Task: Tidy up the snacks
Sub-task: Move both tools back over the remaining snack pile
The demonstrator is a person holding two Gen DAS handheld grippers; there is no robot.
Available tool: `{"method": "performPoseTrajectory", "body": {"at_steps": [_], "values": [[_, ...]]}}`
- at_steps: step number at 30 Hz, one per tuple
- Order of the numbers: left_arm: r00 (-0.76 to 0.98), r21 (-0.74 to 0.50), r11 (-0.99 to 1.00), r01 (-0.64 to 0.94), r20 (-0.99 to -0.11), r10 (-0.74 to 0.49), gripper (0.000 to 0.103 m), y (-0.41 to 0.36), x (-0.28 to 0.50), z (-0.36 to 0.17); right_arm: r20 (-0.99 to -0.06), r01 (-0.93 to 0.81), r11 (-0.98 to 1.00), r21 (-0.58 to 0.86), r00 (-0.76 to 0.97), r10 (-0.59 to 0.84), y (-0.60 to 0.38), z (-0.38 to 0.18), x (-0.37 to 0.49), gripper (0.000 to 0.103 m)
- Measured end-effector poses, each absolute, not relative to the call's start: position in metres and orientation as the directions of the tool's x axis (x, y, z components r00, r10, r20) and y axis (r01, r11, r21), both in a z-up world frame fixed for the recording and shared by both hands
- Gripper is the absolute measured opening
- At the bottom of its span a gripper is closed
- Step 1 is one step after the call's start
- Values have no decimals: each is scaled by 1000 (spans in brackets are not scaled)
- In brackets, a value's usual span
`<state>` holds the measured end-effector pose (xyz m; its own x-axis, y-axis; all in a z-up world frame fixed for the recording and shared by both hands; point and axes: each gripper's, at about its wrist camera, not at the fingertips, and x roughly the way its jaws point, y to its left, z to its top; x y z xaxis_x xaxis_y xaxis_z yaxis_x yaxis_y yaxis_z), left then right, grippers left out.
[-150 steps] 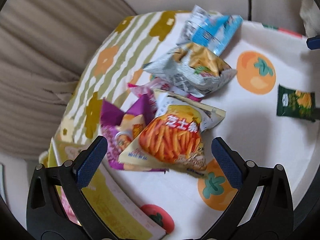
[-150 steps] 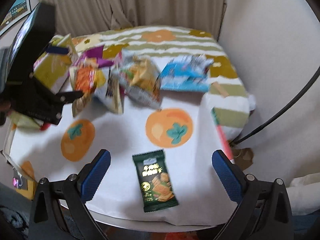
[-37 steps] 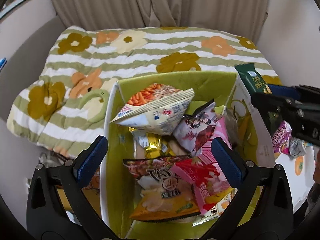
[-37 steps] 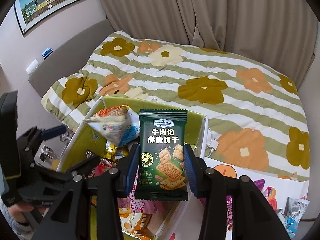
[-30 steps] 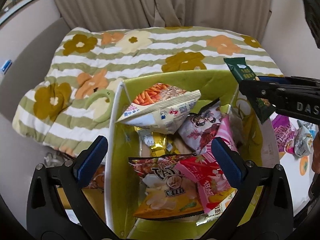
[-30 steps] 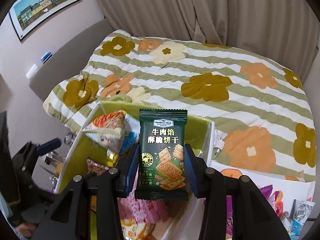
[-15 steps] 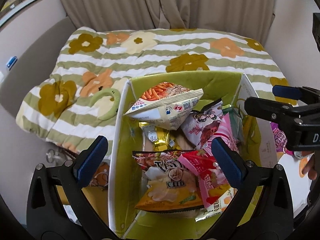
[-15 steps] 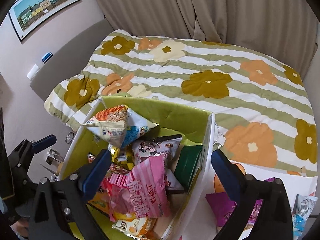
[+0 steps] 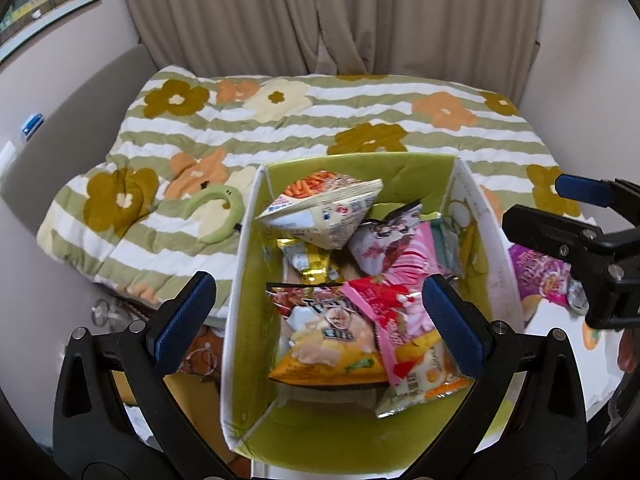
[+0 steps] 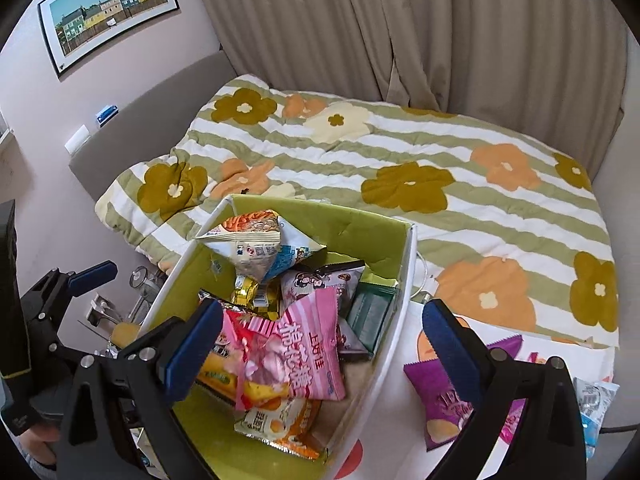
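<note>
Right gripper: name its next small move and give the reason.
Probably swing toward the purple snack bag on the table beside the bin. The right gripper stands open and empty over the bin's edge, and the dark green cracker packet already lies inside against the bin's wall, so that drop looks done. The purple bag lies outside the bin, near its right finger.

Black plastic tongs [image 9: 320, 312], blue ribbed pads [image 9: 182, 322], silver screws on arms.
</note>
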<state>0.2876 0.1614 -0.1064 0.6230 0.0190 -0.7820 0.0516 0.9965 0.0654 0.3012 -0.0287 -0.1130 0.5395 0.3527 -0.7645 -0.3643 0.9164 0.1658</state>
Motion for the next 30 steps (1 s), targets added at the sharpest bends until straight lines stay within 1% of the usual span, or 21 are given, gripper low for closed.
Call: {"method": "performPoseTrajectory", "body": {"at_steps": [4,8,11,16,22,26,30], "values": [[633,52,993,104,-774,-26,102,147,279,-100,-750,-339,925,173,563,347,-39,-106,283,99],[633,28,984,178,-769,-93,102,125,275,-96,-738,-269,946,183,597,313,-60,-99,266,99],[630,15,974,226,-765,-135,102,104,274,-95,-722,-199,963,181,638,267,-84,-92,254,99],[624,-15,960,279,-757,-193,102,62,272,-93,-723,-105,984,147,668,179,-134,-86,238,99],[613,-31,957,288,-762,-209,102,8,274,-98,-744,-36,989,146,654,134,-197,-98,226,99],[582,-55,956,288,-783,-221,102,-35,280,-109,-776,-14,989,146,618,124,-241,-117,221,99],[552,-39,959,282,-810,-195,102,-75,288,-128,-806,-12,987,159,575,137,-276,-143,223,99]]}}
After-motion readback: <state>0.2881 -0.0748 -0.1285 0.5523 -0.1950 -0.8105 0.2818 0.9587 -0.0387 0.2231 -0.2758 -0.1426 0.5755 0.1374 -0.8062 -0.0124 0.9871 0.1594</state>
